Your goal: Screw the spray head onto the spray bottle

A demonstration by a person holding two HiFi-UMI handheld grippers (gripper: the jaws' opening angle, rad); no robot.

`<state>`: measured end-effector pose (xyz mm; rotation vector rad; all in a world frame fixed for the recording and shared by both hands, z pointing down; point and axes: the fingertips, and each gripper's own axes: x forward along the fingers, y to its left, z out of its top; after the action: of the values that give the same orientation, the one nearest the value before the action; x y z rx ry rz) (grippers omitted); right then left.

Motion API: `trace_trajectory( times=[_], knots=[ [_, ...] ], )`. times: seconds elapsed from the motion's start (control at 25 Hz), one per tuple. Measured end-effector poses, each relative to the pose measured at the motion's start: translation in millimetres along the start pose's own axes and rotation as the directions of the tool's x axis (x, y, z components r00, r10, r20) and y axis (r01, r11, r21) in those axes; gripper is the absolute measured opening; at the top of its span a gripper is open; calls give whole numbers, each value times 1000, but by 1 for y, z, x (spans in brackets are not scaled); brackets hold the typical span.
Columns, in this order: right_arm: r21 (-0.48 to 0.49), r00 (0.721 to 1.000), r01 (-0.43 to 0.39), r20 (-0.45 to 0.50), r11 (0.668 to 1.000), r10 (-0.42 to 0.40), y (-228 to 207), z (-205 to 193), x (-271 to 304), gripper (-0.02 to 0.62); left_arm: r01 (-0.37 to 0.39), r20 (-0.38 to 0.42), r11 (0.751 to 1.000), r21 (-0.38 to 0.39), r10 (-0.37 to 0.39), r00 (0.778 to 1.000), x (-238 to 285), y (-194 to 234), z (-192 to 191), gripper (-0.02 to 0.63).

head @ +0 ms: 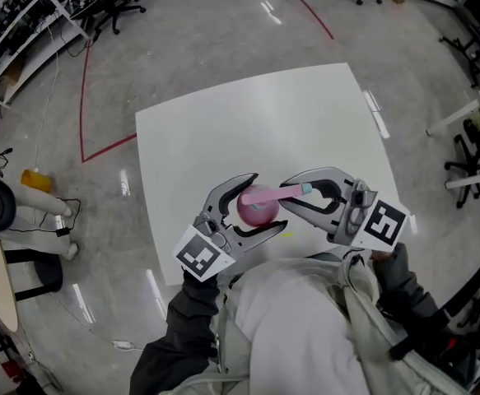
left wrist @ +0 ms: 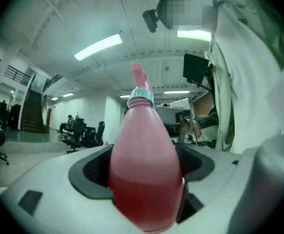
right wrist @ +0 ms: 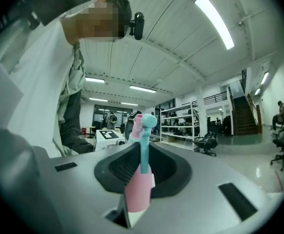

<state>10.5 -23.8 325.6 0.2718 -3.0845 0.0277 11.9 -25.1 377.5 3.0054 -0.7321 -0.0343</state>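
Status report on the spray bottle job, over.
Left claw shut on spray bottle. Right claw shut on spray head, at the bottle's neck; threading unclear. Nothing between them, above the white table.

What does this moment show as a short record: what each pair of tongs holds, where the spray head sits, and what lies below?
left tongs: shut on the pink bottle, held above the table
right tongs: shut on the spray head
spray head position: at the bottle's neck, with its teal collar on top
how far screwed on: cannot tell
bottle contents: darker liquid in the lower part
table: white, under both tongs
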Motion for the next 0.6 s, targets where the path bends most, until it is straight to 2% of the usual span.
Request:
trace_trajectory(
  times=[0.12,0.2,0.28,0.36,0.4,0.52,0.6],
  knots=[
    [76,996,-85,44,993,82,0,6,-1,43,80,22,996,-40,-79,997,1,-16,-1,411],
    [92,995,-79,75,993,73,-4,14,-3,45,102,28,993,-55,-100,995,2,-21,-3,412],
    [55,997,-22,76,998,17,-8,20,-5,53,52,28,996,-74,-50,998,2,-12,-4,413],
    [21,996,52,76,998,-54,-10,23,-7,80,-31,44,996,-85,35,998,1,4,-3,413],
    [11,992,96,83,995,-96,-11,24,-9,101,-73,52,994,-81,77,996,1,11,-3,413],
    [-12,970,223,98,975,-221,-15,21,-18,103,-192,41,980,-53,194,980,6,26,-6,413],
    [-21,967,241,89,970,-238,-11,21,-16,103,-250,24,968,-24,251,968,10,33,-6,412]
  ],
)
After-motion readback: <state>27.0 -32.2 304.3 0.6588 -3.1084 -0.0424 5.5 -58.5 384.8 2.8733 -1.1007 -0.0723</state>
